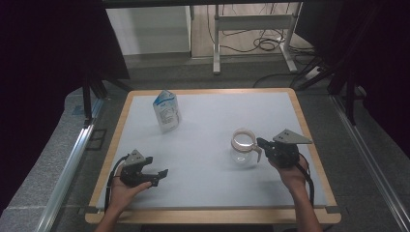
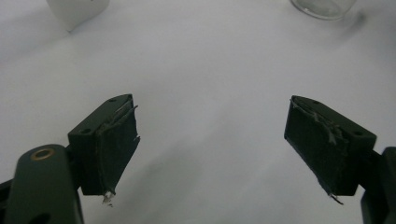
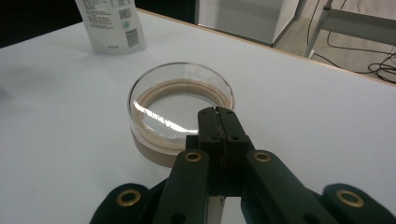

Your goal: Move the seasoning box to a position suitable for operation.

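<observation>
Fingers of the right gripper are clenched on the handle of the clear glass carafe with a tan rim, its body just beyond their tips. Left gripper, fingers released, sits well apart on the white surface.

The counter is showing pale white with a light wood edge. The clear glass jug is wearing a tan rim band. The white pouch is carrying blue print and a black barcode. Both grippers' jaws are looking black.
</observation>
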